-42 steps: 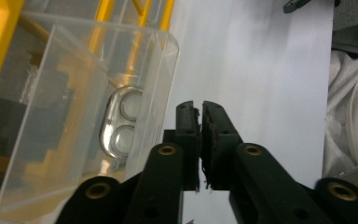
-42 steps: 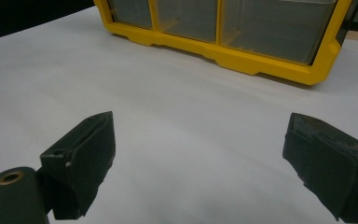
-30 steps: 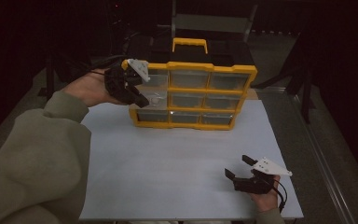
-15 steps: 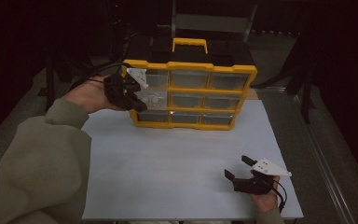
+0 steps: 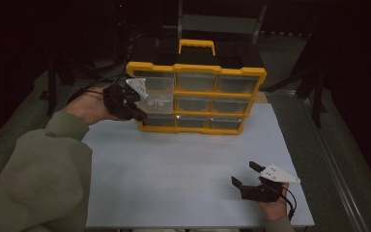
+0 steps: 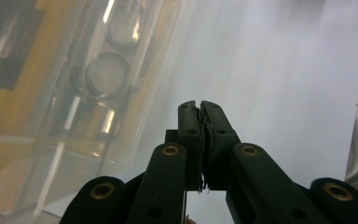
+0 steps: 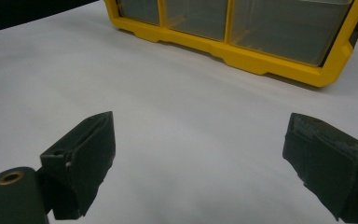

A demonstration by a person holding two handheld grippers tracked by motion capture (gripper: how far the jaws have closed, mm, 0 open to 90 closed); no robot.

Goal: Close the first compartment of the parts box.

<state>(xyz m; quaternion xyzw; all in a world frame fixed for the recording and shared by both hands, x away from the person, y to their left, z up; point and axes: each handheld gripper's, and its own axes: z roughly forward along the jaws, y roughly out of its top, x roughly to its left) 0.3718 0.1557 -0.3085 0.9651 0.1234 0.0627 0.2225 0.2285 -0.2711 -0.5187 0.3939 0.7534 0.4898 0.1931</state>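
Left tongs (image 5: 137, 115) lowered, ribbed pads closed, beside clear plastic drawer (image 5: 154, 99)

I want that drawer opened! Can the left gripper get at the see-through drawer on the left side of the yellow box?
Probably yes. The left gripper is right beside the drawer at the left end of the yellow box, with nothing between them. Its jaws are shut, though, so they would likely need to open first.

white tabletop (image 5: 183, 164), bare across the middle. dark metal rail (image 5: 338, 159) runs along its right edge. grey frame (image 5: 220, 21) stands behind it in the dark background, black cables (image 5: 101, 77) draped at back left.
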